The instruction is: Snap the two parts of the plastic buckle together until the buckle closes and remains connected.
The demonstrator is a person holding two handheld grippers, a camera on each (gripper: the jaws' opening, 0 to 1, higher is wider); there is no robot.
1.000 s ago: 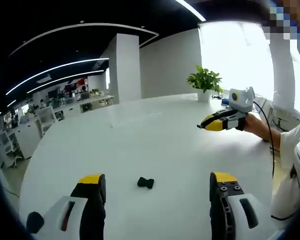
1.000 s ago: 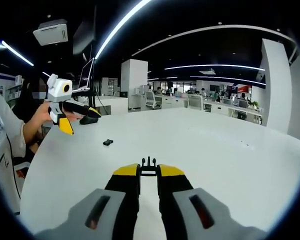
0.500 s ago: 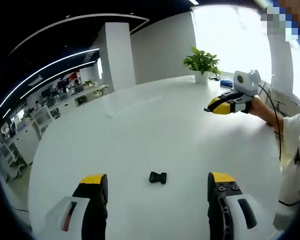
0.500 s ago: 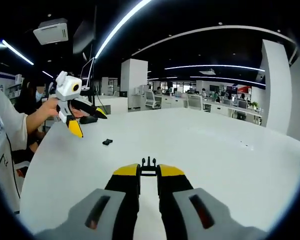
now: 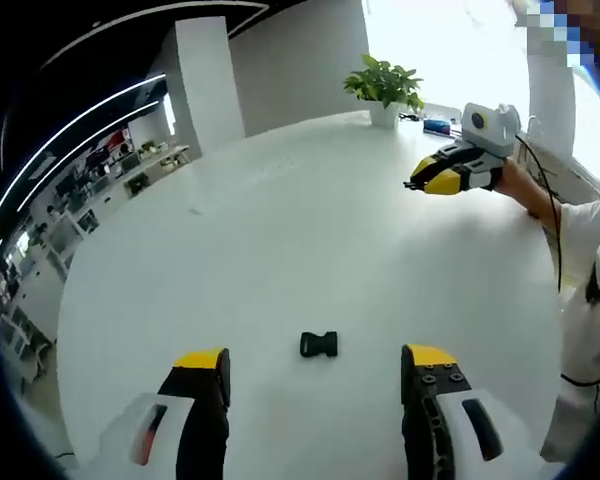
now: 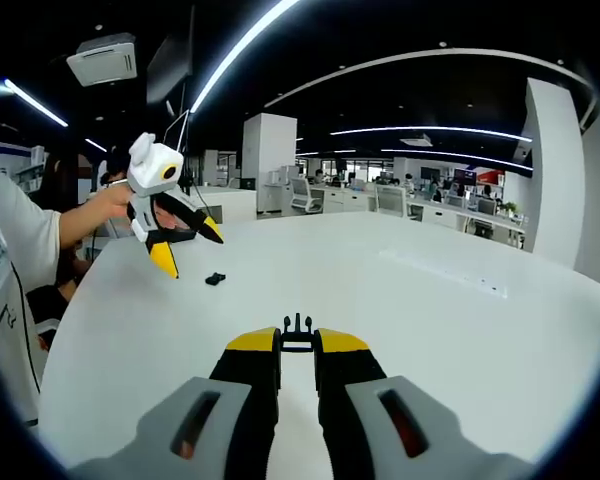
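Left gripper [image 5: 315, 372] jaws spread wide above socket half of buckle [image 5: 319, 344] on white table [image 5: 280, 230], not touching. Right gripper [image 6: 297, 343] jaws pinched on pronged buckle half [image 6: 297, 327]. No legible text.

Bright window [image 5: 450, 50] glare whitens the table [image 5: 280, 230] (ceiling light strips [image 6: 242, 45] stay sharp), edges bending with fisheye distortion.

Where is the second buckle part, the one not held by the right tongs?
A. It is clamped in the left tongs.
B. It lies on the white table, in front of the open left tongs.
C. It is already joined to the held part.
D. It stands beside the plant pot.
B: the loose buckle part lies on the table ahead of the open left tongs, while the right tongs grip the pronged part.
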